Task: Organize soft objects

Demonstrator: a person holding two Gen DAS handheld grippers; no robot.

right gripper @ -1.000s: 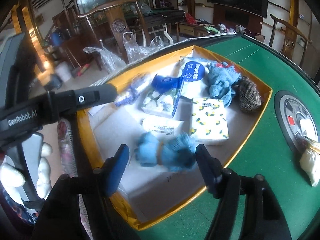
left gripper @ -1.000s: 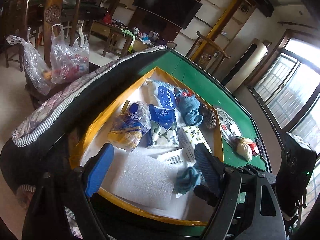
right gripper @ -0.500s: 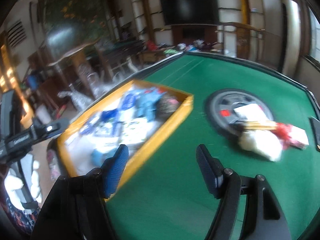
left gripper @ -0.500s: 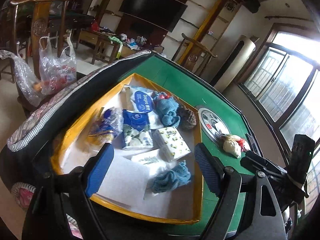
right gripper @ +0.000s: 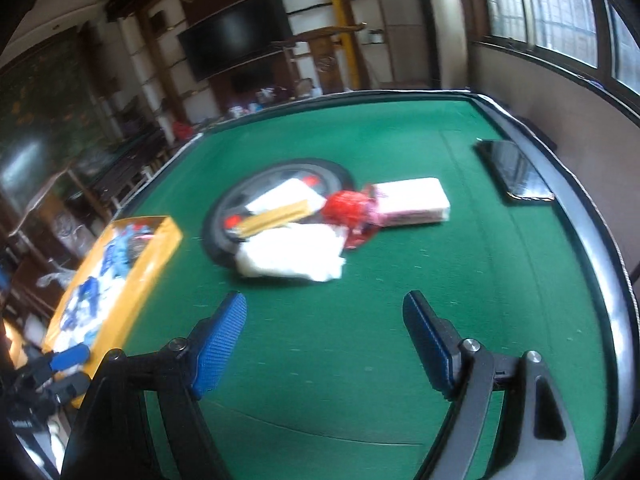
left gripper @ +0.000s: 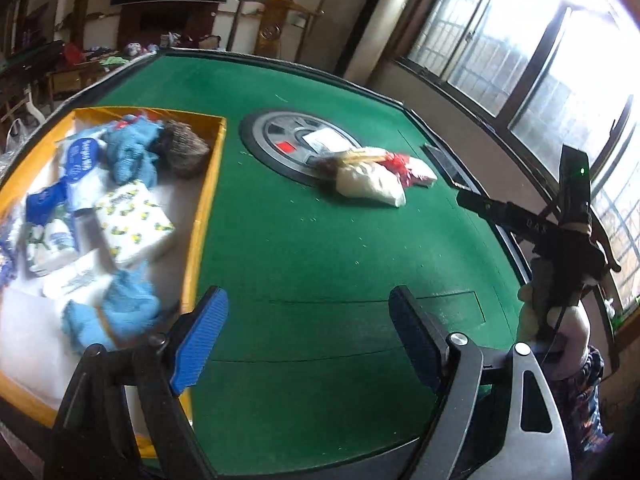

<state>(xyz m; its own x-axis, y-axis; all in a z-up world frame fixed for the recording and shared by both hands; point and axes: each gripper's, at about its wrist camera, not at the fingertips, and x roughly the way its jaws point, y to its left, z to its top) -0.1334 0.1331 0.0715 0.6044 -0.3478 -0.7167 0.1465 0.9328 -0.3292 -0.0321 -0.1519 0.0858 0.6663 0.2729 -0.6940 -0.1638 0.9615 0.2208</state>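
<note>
1. My left gripper (left gripper: 308,336) is spread wide with nothing between its blue pads; only bare green felt of the table (left gripper: 320,240) shows in the gap.
2. My right gripper (right gripper: 324,340) has its jaws opening, and nothing lies between them either, just green felt.
3. The yellow-rimmed box (left gripper: 208,200) sits at the table's left side. In it lie a blue cloth (left gripper: 116,316) at the near end, a tissue pack with a lemon print (left gripper: 132,224), further blue-and-white packs, a second blue cloth (left gripper: 132,152) and a brownish knitted item (left gripper: 182,152) at the far end.
4. On the open felt, a white soft bag (right gripper: 292,256) rests partly over the edge of the round grey disc (right gripper: 228,216) set in the table's middle.
5. Just beside the bag lie a red crinkly bundle (right gripper: 348,212) and a pink-and-white pack (right gripper: 412,200); the right view is blurred, so I take the pack for tissues with some doubt.
6. A dark phone (right gripper: 512,172) lies near the table's far right rim.
7. In the left view my other hand's gripper shows at the right edge, beyond the table rim.
</note>
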